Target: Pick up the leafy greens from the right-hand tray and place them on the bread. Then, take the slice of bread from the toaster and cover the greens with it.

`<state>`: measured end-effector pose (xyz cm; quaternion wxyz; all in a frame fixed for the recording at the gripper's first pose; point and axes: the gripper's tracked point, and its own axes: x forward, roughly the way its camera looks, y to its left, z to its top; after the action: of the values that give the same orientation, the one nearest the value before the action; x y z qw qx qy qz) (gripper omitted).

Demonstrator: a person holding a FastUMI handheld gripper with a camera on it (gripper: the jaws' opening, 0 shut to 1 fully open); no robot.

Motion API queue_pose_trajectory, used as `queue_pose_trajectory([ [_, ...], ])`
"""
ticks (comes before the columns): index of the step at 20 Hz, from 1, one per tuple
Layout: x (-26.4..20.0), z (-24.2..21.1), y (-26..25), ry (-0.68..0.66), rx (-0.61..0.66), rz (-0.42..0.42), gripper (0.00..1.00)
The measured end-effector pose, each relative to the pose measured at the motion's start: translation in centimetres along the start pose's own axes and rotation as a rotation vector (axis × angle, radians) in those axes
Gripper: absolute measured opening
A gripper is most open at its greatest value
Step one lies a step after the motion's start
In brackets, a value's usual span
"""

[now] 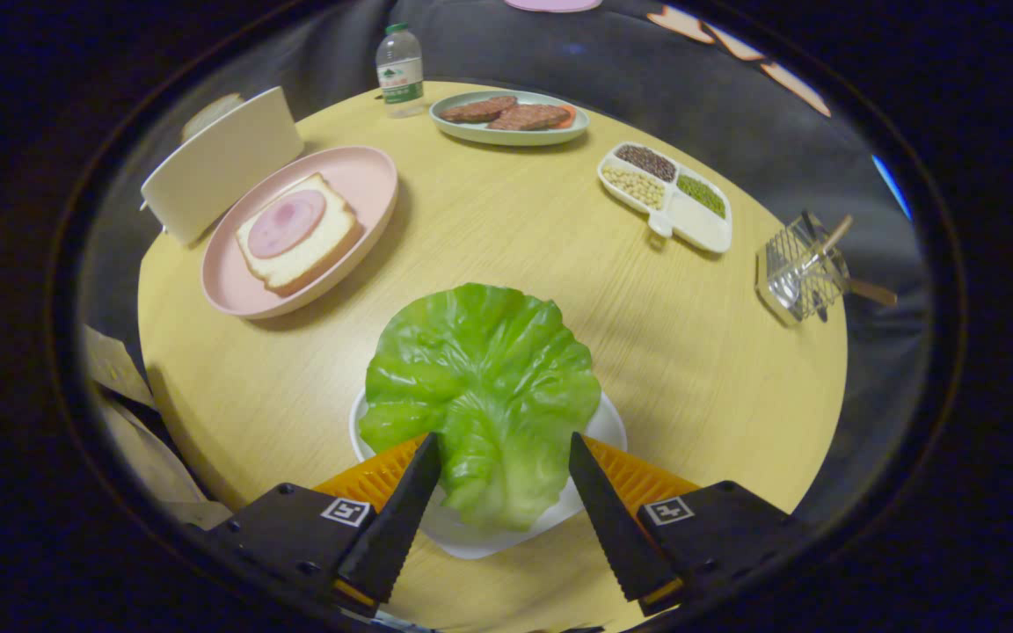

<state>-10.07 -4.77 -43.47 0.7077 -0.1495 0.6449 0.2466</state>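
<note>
On the round table [489, 264], right between the fingers of the gripper [504, 450], a big green leaf [480, 387] is lying on a small white tray [471, 536]. The fingers are standing apart, one on each side of the leaf's stem end, and I cannot tell if they are touching it. Beyond the leaf, a pink plate [366, 176] is holding the bread [300, 236], and a round slice of ham [287, 222] is sitting on the bread. Just beside the plate, the white toaster [221, 163] is standing with toast [210, 112] poking out on top. Farther back are a bottle [400, 70], a plate of patties [511, 117], a bean dish [666, 195] and a wire rack [805, 268].
</note>
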Motion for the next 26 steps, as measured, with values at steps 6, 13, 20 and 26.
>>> queue_pose_trajectory([
  [6, -0.3, -0.1, -0.6, 0.004, 0.060, -0.014, 0.28],
  [13, -2.0, 0.5, 0.2, -0.027, 0.022, -0.027, 0.03],
  [20, -6.9, 4.5, 1.8, -0.128, 0.004, -0.040, 0.03],
  [26, -9.6, 8.3, 5.9, -0.192, -0.056, -0.015, 0.03],
])
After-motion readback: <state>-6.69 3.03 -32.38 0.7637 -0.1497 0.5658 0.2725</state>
